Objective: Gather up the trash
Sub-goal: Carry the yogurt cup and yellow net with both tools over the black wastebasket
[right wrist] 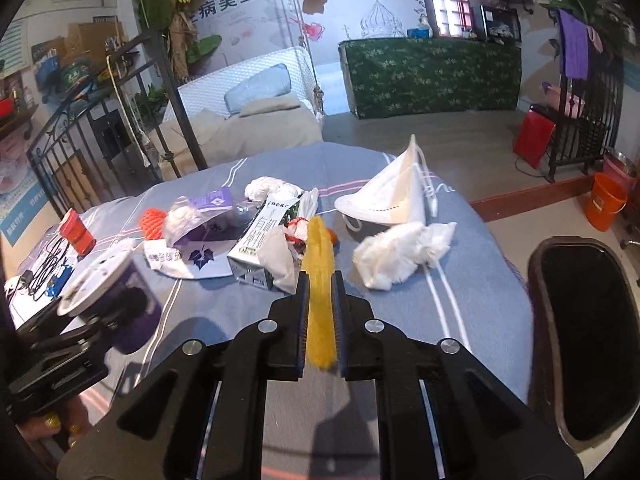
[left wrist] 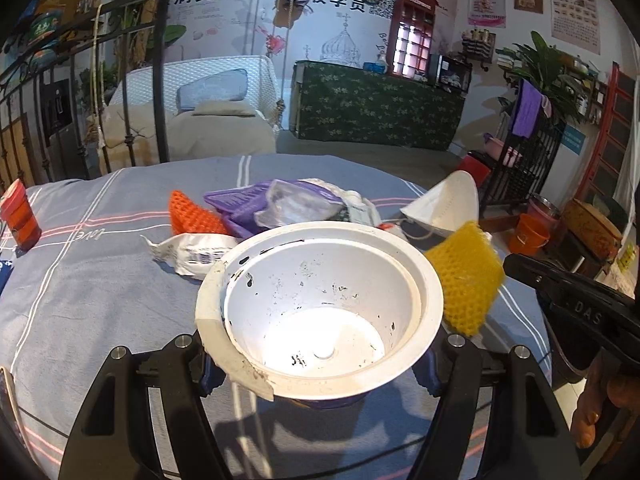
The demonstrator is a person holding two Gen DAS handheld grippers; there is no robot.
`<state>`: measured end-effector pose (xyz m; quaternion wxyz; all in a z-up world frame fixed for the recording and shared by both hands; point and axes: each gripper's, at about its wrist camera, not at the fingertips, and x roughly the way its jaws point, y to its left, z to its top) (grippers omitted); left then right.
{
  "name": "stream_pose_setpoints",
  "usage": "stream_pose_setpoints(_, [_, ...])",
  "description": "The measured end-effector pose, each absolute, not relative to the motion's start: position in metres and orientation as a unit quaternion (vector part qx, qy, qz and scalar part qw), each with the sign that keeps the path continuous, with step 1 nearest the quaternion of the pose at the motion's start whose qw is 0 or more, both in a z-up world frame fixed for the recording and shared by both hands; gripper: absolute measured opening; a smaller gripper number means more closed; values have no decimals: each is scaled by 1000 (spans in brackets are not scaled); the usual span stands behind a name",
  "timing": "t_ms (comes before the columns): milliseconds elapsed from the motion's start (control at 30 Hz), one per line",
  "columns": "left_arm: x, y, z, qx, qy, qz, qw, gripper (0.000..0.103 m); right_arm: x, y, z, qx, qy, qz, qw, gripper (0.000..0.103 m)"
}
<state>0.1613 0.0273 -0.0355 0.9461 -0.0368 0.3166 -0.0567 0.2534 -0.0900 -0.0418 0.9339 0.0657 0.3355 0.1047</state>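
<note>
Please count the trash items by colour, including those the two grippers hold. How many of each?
White: 4 - cup, face mask, tissue wad, wrapper
Yellow: 1 - foam net
Orange: 1 - foam net
Purple: 1 - package
Green-white: 1 - milk carton
Total: 8

yellow foam net (right wrist: 319, 280) | white cup (left wrist: 320, 312) | grey striped cloth (right wrist: 460, 300)

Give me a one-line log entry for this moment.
left gripper: shut on cup | right gripper: shut on yellow foam net | bin: open, right of table | mask, tissue: on table
</note>
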Motion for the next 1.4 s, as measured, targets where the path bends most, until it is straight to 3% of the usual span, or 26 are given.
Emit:
stream_pose_setpoints(267, [160, -19, -31, -11, 308, -115, 945, 70, 210, -135, -28, 73, 309, 76, 945, 1])
stream_pose_setpoints(800, [162, -80, -18, 12, 294, -177, 939, 70, 177, -231, -30, 106, 291, 5, 951, 2])
stream_pose_setpoints(833, [161, -77, -18, 6, 296, -172, 940, 70, 177, -229, -32, 108, 286, 4, 952, 4])
stream_pose_setpoints(900, [160, -71, -19, 9, 298, -155, 942, 70, 188, -222, -41, 126, 299, 48, 945, 29])
stream_pose_setpoints(933, [158, -68, -19, 13, 297, -146, 944, 70, 195, -215, -44, 128, 307, 57, 941, 56])
stream_pose_setpoints(967, [155, -63, -21, 17, 298, -136, 945, 70, 201, -210, -45, 129, 309, 57, 941, 65])
stream_pose_setpoints(1333, [142, -3, -31, -4, 317, -53, 947, 71, 285, -109, -79, 112, 384, 157, 903, 65])
stream_pose_setpoints(1400, [141, 1, -31, -7, 318, -49, 947, 71, 296, -100, -88, 109, 399, 153, 898, 53])
